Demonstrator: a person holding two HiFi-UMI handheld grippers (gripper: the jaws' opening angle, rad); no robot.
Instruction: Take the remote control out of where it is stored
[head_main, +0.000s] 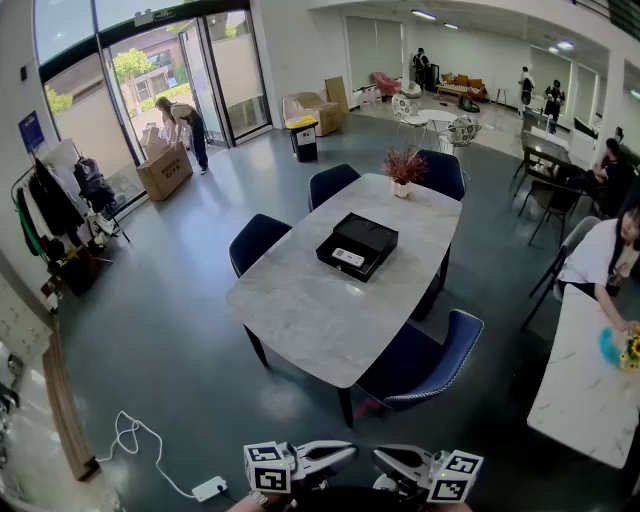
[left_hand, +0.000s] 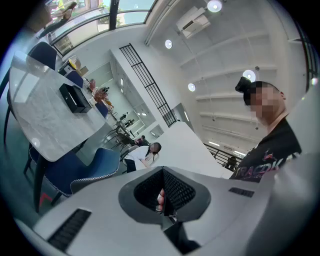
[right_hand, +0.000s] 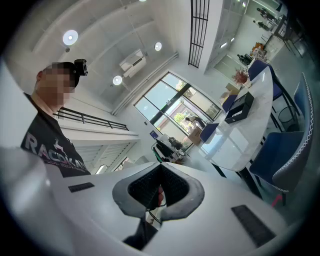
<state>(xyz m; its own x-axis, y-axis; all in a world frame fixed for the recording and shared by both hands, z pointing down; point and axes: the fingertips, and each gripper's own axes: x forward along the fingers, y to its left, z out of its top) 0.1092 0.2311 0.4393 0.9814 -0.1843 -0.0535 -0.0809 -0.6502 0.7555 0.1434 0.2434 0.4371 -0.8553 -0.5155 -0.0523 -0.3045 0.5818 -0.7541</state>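
A pale remote control (head_main: 348, 257) lies in an open black box (head_main: 372, 232) on the marble table (head_main: 320, 310), well ahead of me in the head view. The box (left_hand: 75, 97) also shows small and far off in the left gripper view, and the same box (right_hand: 239, 109) in the right gripper view. Both grippers are at the bottom edge of the head view, level and pointing at each other. My left gripper (head_main: 350, 451) (left_hand: 163, 170) is shut with nothing held. My right gripper (head_main: 379, 456) (right_hand: 161, 166) is shut and empty too. Both are far from the box.
Blue chairs (head_main: 425, 362) ring the table, one at its near end between me and the box. A vase of dried flowers (head_main: 403, 170) stands at the far end. A white power strip and cable (head_main: 208, 489) lie on the floor at left. A second marble table (head_main: 585, 390) stands at right with a seated person (head_main: 605, 255).
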